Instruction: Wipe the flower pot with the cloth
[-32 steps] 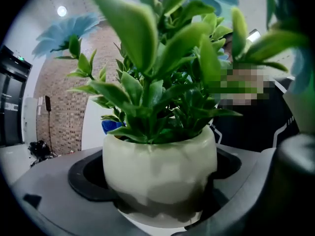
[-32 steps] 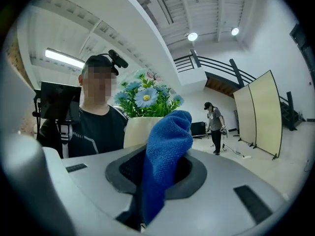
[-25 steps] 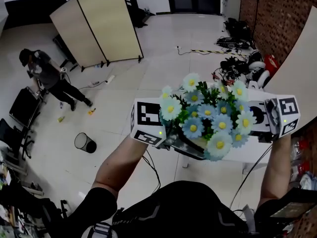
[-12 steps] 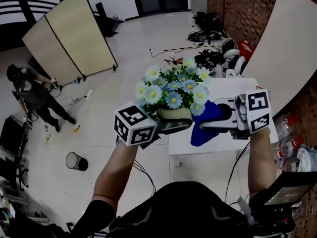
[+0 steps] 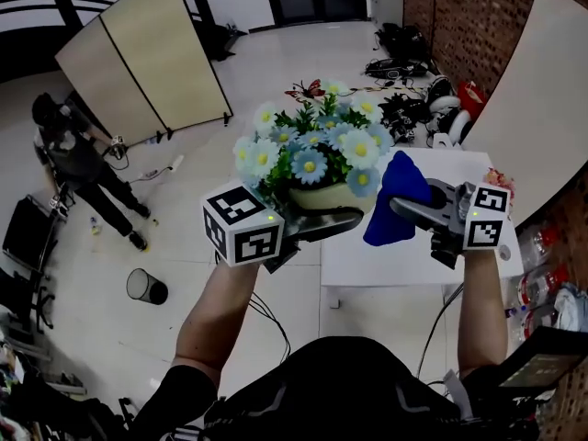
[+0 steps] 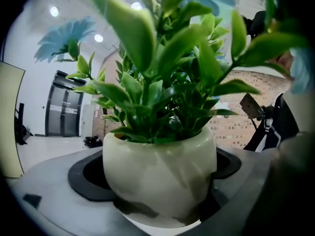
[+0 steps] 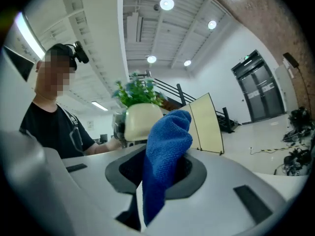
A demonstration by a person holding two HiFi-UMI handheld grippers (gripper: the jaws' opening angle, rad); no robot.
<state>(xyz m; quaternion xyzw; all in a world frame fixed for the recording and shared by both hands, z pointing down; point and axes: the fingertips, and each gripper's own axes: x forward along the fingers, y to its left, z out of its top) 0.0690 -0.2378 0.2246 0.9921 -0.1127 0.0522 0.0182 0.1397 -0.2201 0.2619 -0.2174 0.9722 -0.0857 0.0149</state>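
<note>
Grips the cream flower pot (image 5: 323, 197) with the left tool (image 5: 323, 219), jaws pressed against the rounded lower body on either side. Holds it upright in the air, over the near left corner of the white tabletop (image 5: 404, 260) and clear of that surface. Topped with green leaves and pale blue daisy-type flowers (image 5: 308, 150) spreading wider than the rim.

Clamps the blue cloth (image 5: 393, 198) in the right tool (image 5: 409, 211), jaws closed on its folded middle. Bunched upper end standing up past the jaw tips; loose tail hanging down below them.

Presents the cloth at the pot's right side, just beside it and at about the same height. Cannot confirm contact between cloth and pot wall from any view. In the right gripper view, pot directly beyond the bunched cloth, in line with the jaws, with the left tool at its far side.

On the pale floor behind: a person in dark clothes (image 5: 78, 154), a beige folding screen (image 5: 138, 58), a round waste bin (image 5: 147, 288) and a tangle of cables (image 5: 409, 108) near the brick wall (image 5: 459, 16).
</note>
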